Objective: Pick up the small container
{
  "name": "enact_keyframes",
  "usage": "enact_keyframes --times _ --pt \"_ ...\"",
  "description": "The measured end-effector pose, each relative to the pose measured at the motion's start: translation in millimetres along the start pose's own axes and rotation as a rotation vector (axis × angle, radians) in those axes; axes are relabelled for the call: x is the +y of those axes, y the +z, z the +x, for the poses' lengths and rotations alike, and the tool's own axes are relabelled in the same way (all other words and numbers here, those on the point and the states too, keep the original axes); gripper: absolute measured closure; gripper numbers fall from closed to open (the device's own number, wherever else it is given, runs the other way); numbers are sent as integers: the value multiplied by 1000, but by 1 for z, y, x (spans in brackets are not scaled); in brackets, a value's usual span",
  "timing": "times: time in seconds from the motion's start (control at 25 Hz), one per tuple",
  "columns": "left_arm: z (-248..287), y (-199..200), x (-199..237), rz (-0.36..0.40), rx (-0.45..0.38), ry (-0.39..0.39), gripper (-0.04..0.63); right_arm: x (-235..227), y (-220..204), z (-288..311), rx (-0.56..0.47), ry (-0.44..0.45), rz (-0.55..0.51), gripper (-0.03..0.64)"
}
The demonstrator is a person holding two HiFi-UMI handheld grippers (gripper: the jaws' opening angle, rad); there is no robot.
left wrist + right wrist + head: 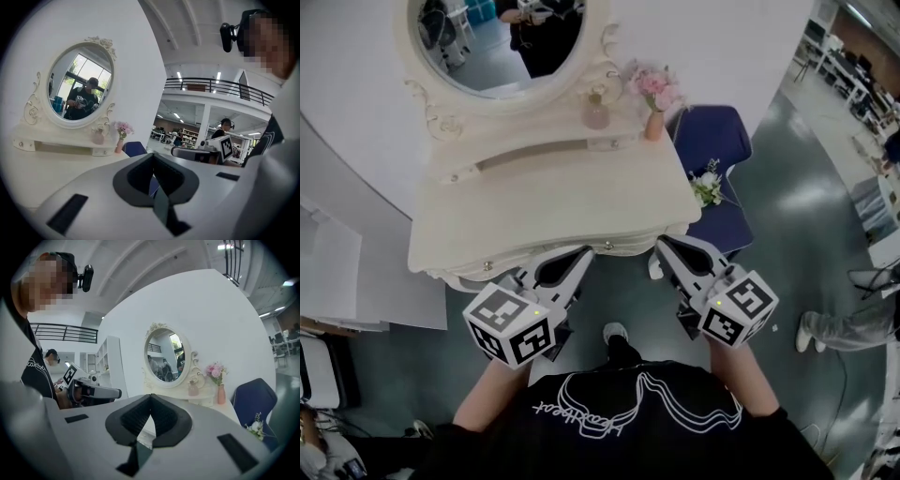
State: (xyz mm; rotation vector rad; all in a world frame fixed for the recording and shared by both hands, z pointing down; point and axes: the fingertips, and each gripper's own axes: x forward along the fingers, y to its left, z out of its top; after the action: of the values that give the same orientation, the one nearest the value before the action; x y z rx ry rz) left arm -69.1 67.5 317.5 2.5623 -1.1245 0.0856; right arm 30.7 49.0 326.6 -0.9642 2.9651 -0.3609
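Observation:
The small container [595, 112], a pale pink jar, stands on the shelf of the white dressing table [553, 216] under the oval mirror [502, 42]. It also shows in the left gripper view, as the container [98, 136], and in the right gripper view, as the container [193, 388]. My left gripper [581, 255] and right gripper [666, 246] hover side by side at the table's front edge, far short of the jar. Both are shut with nothing between the jaws, as the left gripper [152, 157] and right gripper [151, 397] show close up.
A pink vase with flowers [654, 117] stands right of the jar on the same shelf. A blue chair [717, 159] with a white flower bunch [707, 186] sits to the table's right. Another person's legs [844, 328] are at the far right.

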Motion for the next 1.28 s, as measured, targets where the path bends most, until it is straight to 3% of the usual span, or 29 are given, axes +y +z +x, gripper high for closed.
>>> enact_keyframes --times 0.2,0.4,0.76,1.08,1.28 --pt "63 24 42 1 12 12 592 -67 16 37 0 14 16 610" --pt "107 49 65 63 -1 5 591 -111 28 66 11 32 4 610" --pt "133 54 101 41 -10 21 591 -136 27 102 31 53 3 610" --pt "163 63 159 3 3 46 591 -167 22 146 62 54 43 609" --pt "189 73 197 0 20 49 527 -194 22 174 73 41 72 609"
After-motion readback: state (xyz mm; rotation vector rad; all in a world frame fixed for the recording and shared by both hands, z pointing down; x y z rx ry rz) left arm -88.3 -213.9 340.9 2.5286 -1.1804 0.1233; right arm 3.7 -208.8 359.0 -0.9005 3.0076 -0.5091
